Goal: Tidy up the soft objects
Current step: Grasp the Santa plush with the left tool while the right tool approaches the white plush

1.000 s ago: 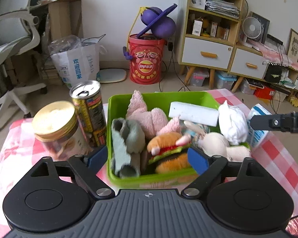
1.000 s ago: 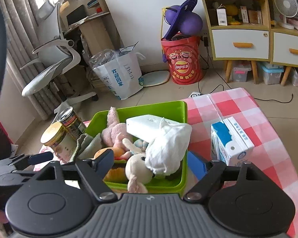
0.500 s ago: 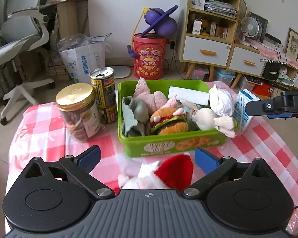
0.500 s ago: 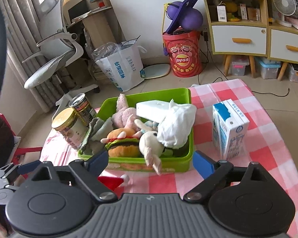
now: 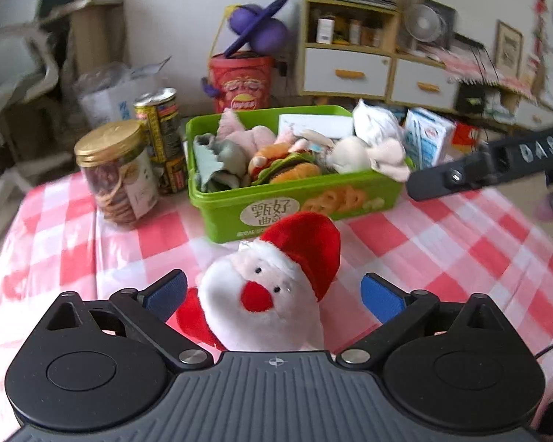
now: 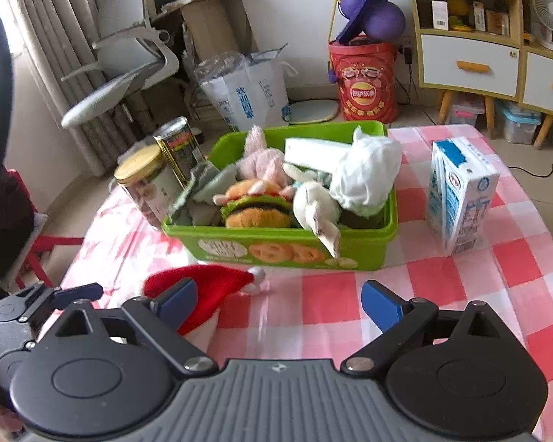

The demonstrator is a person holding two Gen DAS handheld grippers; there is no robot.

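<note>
A Santa plush (image 5: 272, 287) with a red hat lies on the checked cloth in front of the green bin (image 5: 295, 202). My left gripper (image 5: 274, 294) is open, its blue pads either side of the plush, not touching it. The bin holds a burger plush (image 5: 284, 167), a pink plush, a grey cloth, a white bunny and a white cloth. In the right wrist view my right gripper (image 6: 278, 300) is open and empty above the cloth in front of the bin (image 6: 287, 246); the Santa's red hat (image 6: 210, 283) lies by its left pad.
A gold-lidded cookie jar (image 5: 118, 169) and a tin can (image 5: 162, 143) stand left of the bin. A milk carton (image 6: 461, 195) stands right of it. The table has a red-and-white checked cloth (image 6: 442, 287). Chair, shelves and a red bucket stand beyond.
Both grippers have pulled back from the bin toward the table's near edge. The Santa plush has come into view between my left gripper's pads.
</note>
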